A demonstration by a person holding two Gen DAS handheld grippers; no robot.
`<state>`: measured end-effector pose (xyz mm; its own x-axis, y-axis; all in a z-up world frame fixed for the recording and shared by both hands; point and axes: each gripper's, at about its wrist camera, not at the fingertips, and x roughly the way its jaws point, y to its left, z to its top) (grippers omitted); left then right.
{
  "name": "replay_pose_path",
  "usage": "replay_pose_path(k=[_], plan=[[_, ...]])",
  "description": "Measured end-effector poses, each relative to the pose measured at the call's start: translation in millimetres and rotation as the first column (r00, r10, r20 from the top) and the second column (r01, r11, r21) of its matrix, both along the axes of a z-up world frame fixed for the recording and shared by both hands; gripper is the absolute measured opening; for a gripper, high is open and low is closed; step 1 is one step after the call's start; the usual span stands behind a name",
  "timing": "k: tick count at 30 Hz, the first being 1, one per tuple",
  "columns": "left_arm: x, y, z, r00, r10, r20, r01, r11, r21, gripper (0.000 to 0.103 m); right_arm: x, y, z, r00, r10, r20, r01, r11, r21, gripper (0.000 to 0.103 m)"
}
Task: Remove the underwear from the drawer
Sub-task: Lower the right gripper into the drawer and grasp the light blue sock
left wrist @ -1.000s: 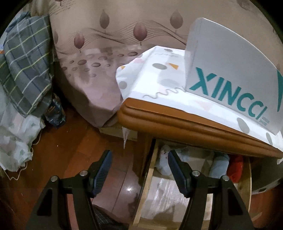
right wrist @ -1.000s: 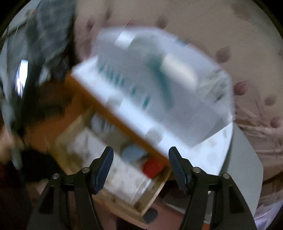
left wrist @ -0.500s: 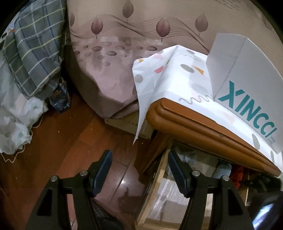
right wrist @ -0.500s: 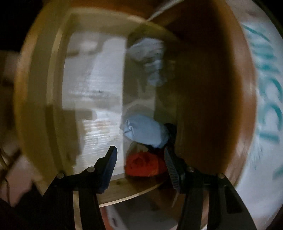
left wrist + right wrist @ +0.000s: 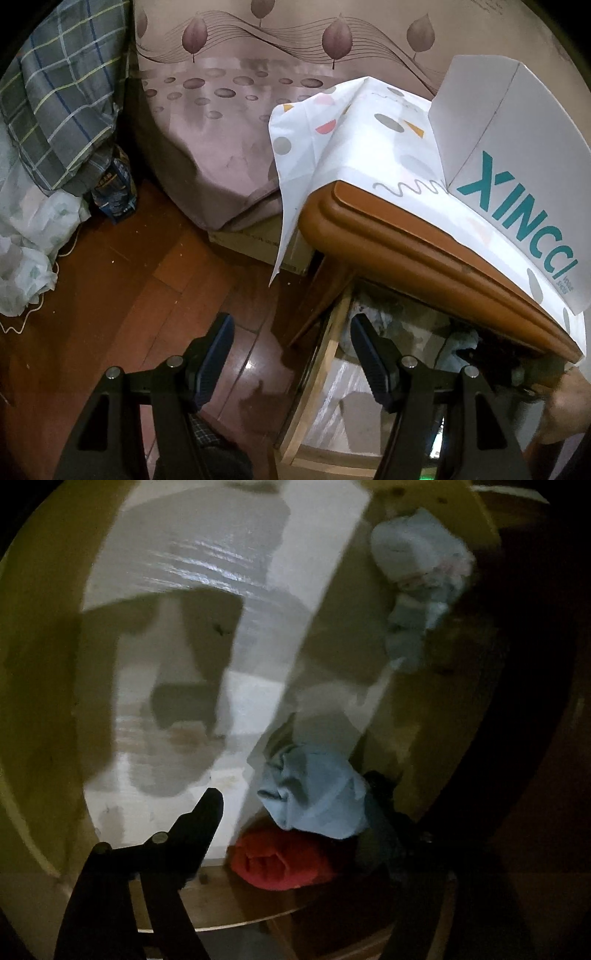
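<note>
The open wooden drawer (image 5: 321, 373) sits under the nightstand top, its floor lined with shiny white paper (image 5: 192, 602). Rolled underwear lies along its dim back side: a light blue roll (image 5: 314, 790), a red roll (image 5: 280, 860) below it, and a pale blue bundle (image 5: 417, 572) further along. My right gripper (image 5: 291, 812) is open inside the drawer, its fingers either side of the light blue and red rolls; the right finger is lost in the dark. It also shows in the left wrist view (image 5: 491, 354). My left gripper (image 5: 291, 354) is open and empty above the drawer's left edge.
The nightstand (image 5: 424, 243) carries a patterned white cloth (image 5: 354, 147) and a white XINCCI box (image 5: 517, 177). A bed with a pink leaf sheet (image 5: 229, 122) stands behind. A plaid blanket (image 5: 62, 96) and white bags (image 5: 33, 243) lie left on the wooden floor (image 5: 129, 295).
My right gripper has swung down into the drawer and closed in on the blue and red rolls. My left gripper has drifted left, still open.
</note>
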<state>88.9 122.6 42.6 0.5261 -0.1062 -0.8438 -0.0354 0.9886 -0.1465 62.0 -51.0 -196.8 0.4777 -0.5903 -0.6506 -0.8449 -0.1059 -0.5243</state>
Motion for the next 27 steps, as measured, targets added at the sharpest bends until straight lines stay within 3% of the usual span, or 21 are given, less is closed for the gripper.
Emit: replay_pose_path(k=[7, 15, 24, 27], plan=[[-1, -3, -1, 1.000, -0.013, -0.011, 0.013, 1.000, 0.004, 0.067, 19, -14, -24, 0.999, -0.026, -0.040, 0.020, 0.988, -0.150, 0.075], [-4, -2, 0, 1.000, -0.023, -0.013, 0.023, 1.000, -0.001, 0.067, 33, -21, -51, 0.997, 0.037, -0.069, -0.056, 0.954, -0.296, 0.077], [-3, -2, 0, 0.999, -0.032, -0.017, 0.032, 0.999, -0.007, 0.067, 40, -27, -71, 0.995, 0.064, -0.075, -0.088, 0.919, -0.383, 0.076], [-4, -3, 0, 0.999, -0.036, -0.019, 0.036, 0.999, -0.007, 0.067, 31, -23, -76, 0.994, 0.059, -0.088, -0.090, 0.909, -0.408, 0.068]])
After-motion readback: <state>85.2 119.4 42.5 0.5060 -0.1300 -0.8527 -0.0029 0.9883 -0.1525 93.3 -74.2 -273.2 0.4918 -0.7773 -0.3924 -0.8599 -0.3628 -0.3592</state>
